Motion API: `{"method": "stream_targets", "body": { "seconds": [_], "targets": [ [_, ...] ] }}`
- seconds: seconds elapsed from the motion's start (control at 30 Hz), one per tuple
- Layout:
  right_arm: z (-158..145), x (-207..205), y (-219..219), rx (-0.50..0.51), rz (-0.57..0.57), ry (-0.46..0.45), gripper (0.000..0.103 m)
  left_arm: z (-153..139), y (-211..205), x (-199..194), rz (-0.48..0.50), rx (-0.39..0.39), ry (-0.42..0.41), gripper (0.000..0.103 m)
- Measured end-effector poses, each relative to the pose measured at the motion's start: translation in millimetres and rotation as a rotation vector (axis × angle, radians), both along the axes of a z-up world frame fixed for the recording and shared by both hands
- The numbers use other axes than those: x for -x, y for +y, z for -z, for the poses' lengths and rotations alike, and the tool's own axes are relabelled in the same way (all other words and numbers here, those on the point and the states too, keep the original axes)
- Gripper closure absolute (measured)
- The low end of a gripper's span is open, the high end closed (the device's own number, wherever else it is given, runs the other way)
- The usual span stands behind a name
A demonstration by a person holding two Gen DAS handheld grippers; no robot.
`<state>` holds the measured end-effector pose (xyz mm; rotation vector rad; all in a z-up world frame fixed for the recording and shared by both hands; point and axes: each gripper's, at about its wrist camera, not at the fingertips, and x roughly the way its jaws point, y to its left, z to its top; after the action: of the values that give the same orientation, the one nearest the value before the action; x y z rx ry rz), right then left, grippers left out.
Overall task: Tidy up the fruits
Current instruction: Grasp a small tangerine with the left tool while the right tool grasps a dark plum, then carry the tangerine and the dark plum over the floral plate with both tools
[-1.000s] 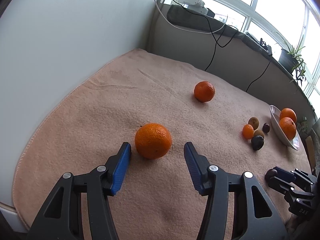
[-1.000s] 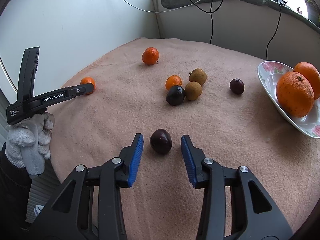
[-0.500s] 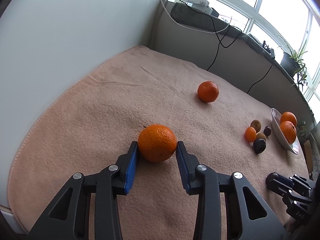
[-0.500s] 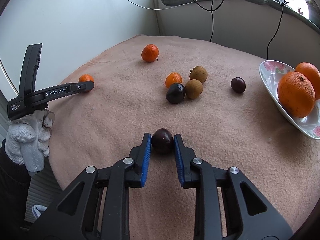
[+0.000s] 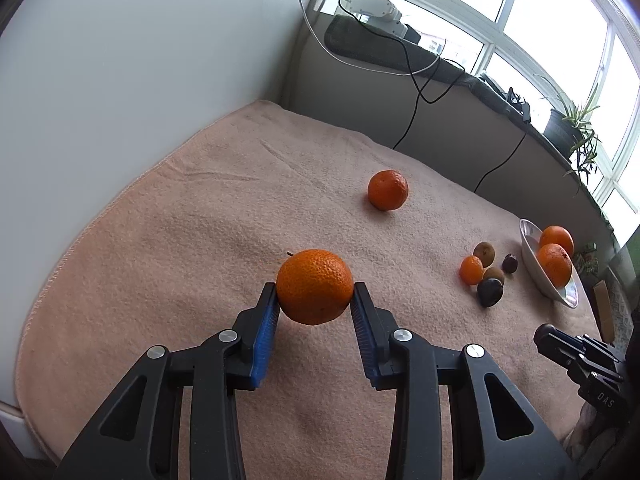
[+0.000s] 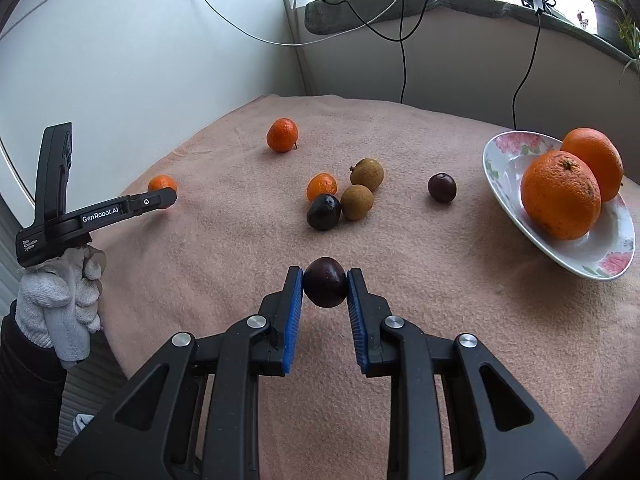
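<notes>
A pink blanket [image 5: 200,240] covers the whole table, and all the fruit lies on it. In the right wrist view a flowered plate [image 6: 504,160] sits at about 2 o'clock near the blanket's edge, and two big oranges [image 6: 560,196] lie in it, touching each other.

The left gripper [image 5: 315,300] is clenched on an orange [image 5: 315,286]; both blue pads [image 5: 266,320] press its sides. The orange seems lifted a little off the blanket, but from this angle I cannot be sure. In the right wrist view this gripper appears at 9 o'clock, held by a hand in a white glove [image 6: 60,300].

The right gripper [image 6: 325,284] grips a dark plum [image 6: 325,282] between its blue pads, low in the middle of its own view. Whether the plum rests on the cloth is hard to tell.

Another orange [image 6: 282,135] lies alone at 11 o'clock, well apart from the others. Near the centre there is a small group: a small orange [image 6: 321,186], two brown round fruits [image 6: 367,174], and a second dark plum [image 6: 323,211], all just beside each other or touching. A third dark plum [image 6: 441,187] lies between this group and the plate, apart from both.

Cables [image 6: 402,40] hang down from the window ledge [image 6: 440,4] behind the table.
</notes>
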<state>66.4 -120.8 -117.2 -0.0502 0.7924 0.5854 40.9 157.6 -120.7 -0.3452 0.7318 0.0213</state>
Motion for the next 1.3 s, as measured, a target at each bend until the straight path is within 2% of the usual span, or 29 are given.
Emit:
{"method": "stream_targets", "body": {
  "seconds": [0.6, 1.3],
  "targets": [
    [-23.3, -15.2, -86.3, -0.054, 0.186, -0.041, 0.079, -29.5, -77.3, -19.0, 0.196, 0.052, -0.062, 0.068],
    [-24.5, -44.0, -158.9, -0.037, 0.352, -0.073, 0.079, -50.3, -185.0, -80.2, 0.422, 0.045, -0.093, 0.068]
  ]
}}
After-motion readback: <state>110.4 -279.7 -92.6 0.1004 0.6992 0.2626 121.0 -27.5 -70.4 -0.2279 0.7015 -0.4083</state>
